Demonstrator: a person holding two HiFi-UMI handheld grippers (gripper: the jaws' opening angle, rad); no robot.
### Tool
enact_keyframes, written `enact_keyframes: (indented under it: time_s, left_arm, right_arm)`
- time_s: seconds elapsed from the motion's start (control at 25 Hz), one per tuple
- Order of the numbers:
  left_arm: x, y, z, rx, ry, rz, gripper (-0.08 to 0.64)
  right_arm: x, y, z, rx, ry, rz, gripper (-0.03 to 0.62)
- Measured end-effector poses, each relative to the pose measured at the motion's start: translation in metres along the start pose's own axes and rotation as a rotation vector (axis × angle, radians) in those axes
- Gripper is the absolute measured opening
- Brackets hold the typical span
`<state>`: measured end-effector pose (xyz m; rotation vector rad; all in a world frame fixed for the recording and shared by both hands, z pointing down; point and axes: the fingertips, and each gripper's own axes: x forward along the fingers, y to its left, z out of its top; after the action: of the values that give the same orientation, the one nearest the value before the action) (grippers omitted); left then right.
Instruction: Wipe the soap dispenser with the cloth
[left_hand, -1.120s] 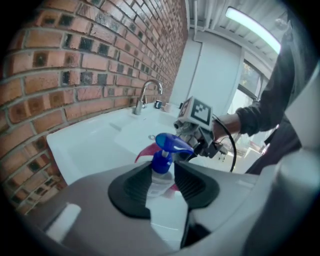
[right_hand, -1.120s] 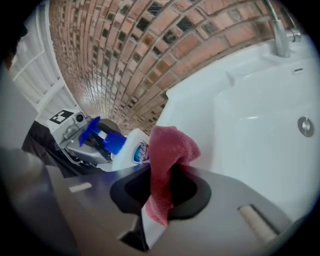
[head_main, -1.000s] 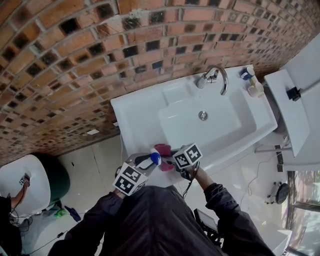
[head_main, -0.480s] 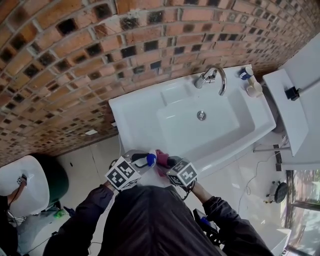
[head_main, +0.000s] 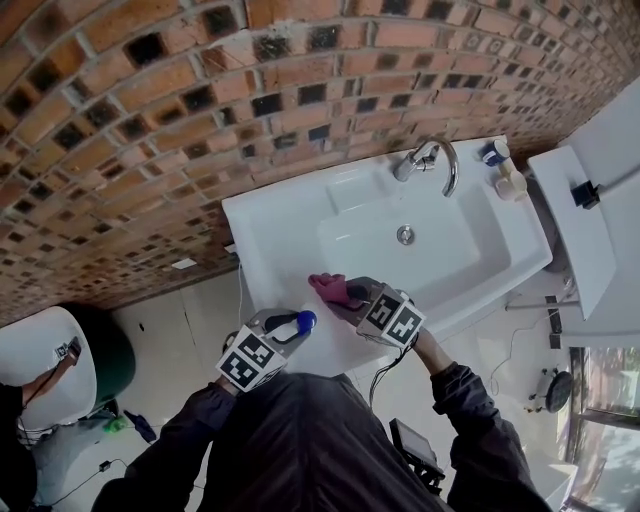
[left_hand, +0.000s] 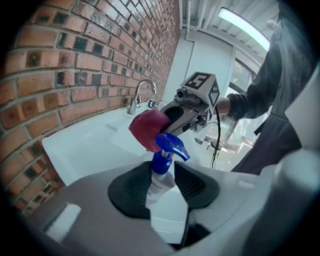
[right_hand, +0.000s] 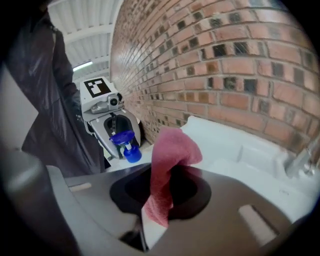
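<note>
Squeezing the soap dispenser (left_hand: 163, 161) in my left gripper (left_hand: 166, 186) makes it steady, so the pink cloth (right_hand: 172, 150) pinched in my right gripper (right_hand: 162, 192) can rub it.

The right tongs (head_main: 349, 296) pulled the cloth (head_main: 329, 288) away from the soap dispenser (head_main: 304, 321).

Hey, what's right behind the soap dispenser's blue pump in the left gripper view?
The pink cloth, pinched in the right gripper, hangs just behind the soap dispenser; whether they touch is unclear. The pump covers the cloth's lower edge.
</note>
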<state>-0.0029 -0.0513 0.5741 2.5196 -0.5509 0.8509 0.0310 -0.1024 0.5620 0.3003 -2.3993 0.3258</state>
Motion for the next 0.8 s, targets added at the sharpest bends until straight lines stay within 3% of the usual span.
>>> enact_keyframes:
  time_s: [0.12, 0.24, 0.52, 0.8]
  left_arm:
    - [0.001, -0.002, 0.0, -0.01, 0.009, 0.007, 0.15]
    - [0.001, -0.003, -0.002, -0.009, 0.029, 0.008, 0.149]
    - [0.0, -0.003, -0.004, -0.023, 0.032, 0.025, 0.149]
    - [0.001, -0.002, -0.003, -0.035, 0.031, 0.028, 0.149]
  right_arm:
    - [0.013, 0.004, 0.011, -0.157, 0.042, 0.105, 0.067]
    - [0.027, 0.013, 0.01, -0.231, 0.105, 0.215, 0.067]
    - [0.046, 0.006, -0.017, -0.226, 0.236, 0.326, 0.066]
    - [0.074, 0.006, -0.054, -0.28, 0.349, 0.329, 0.066]
